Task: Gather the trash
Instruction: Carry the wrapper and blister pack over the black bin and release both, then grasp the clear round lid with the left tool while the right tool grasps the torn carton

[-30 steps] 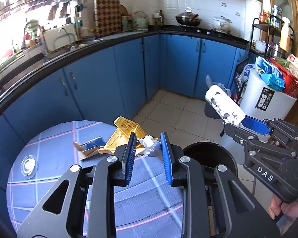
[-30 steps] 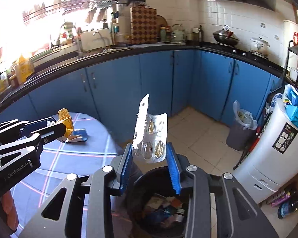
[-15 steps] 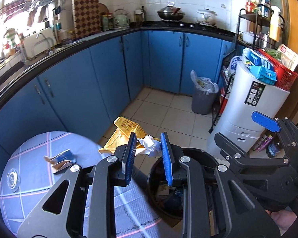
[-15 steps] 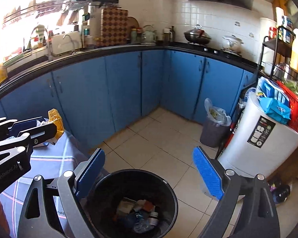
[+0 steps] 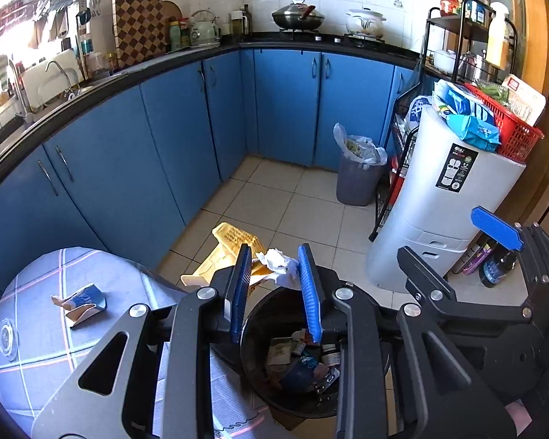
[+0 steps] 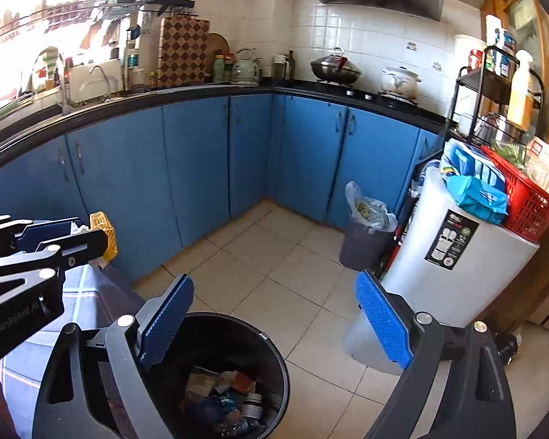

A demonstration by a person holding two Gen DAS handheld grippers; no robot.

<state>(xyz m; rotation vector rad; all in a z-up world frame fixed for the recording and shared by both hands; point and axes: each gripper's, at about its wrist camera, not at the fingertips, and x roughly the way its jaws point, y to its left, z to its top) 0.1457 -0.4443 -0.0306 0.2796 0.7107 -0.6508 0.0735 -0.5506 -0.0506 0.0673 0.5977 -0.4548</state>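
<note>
My left gripper (image 5: 274,256) hangs over the black trash bin (image 5: 254,329). Between its blue pads sit a yellow wrapper (image 5: 234,236) and a crumpled white tissue (image 5: 279,260); the jaws are opening and the bundle still sits between them. In the right wrist view the same gripper (image 6: 73,234) comes in from the left with the yellow wrapper (image 6: 104,228). My right gripper (image 6: 274,285) stands wide open above the bin (image 6: 278,351) with nothing between its fingers. The bin holds several pieces of trash. A torn blue and white carton scrap (image 5: 82,301) lies on the round table (image 5: 36,333).
Blue cabinets (image 5: 186,135) curve around the tiled floor. A grey bin with a plastic liner (image 5: 355,179) stands by a white appliance (image 5: 446,197) topped with a red basket (image 5: 512,128). Bottles (image 5: 494,267) stand on the floor at its right.
The right gripper opened and the blister pack it held is gone from its jaws. The left gripper carried the wrapper and tissue from over the table to over the bin.
</note>
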